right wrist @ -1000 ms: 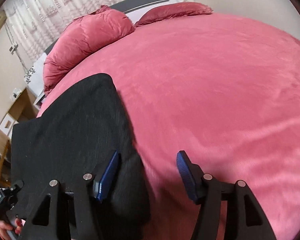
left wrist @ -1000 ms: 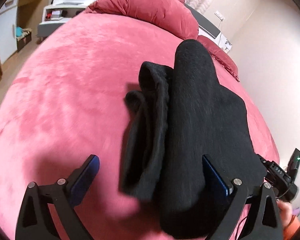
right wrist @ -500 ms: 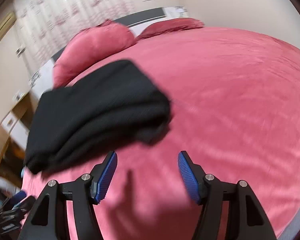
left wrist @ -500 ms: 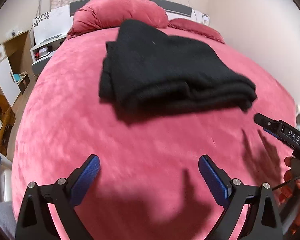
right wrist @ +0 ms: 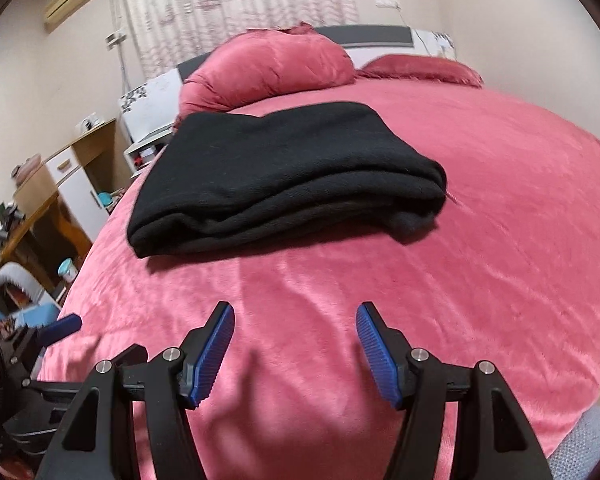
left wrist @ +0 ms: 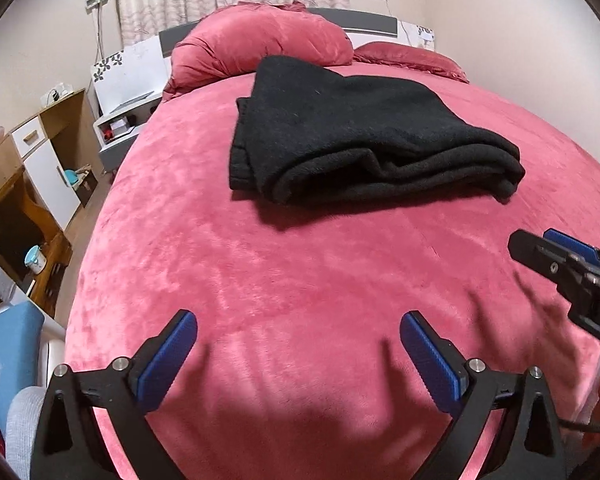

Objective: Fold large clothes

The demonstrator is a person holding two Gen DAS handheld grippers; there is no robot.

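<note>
folded black garment (left wrist: 356, 136) lies on pink bed (left wrist: 300, 280), underside hidden; left gripper (left wrist: 298, 338) and right gripper (right wrist: 295, 330) both gape empty

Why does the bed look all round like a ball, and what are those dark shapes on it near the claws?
Left wrist view: the fisheye lens bulges the pink bed; the dark patches are shadows under the left gripper. Right wrist view: same bulge, with the black folded garment sharp and a shadow below the right gripper.

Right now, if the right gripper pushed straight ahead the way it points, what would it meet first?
Most likely the bare pink bedspread: the right gripper tilts downward, short of the folded black garment. Depth is uncertain.
</note>
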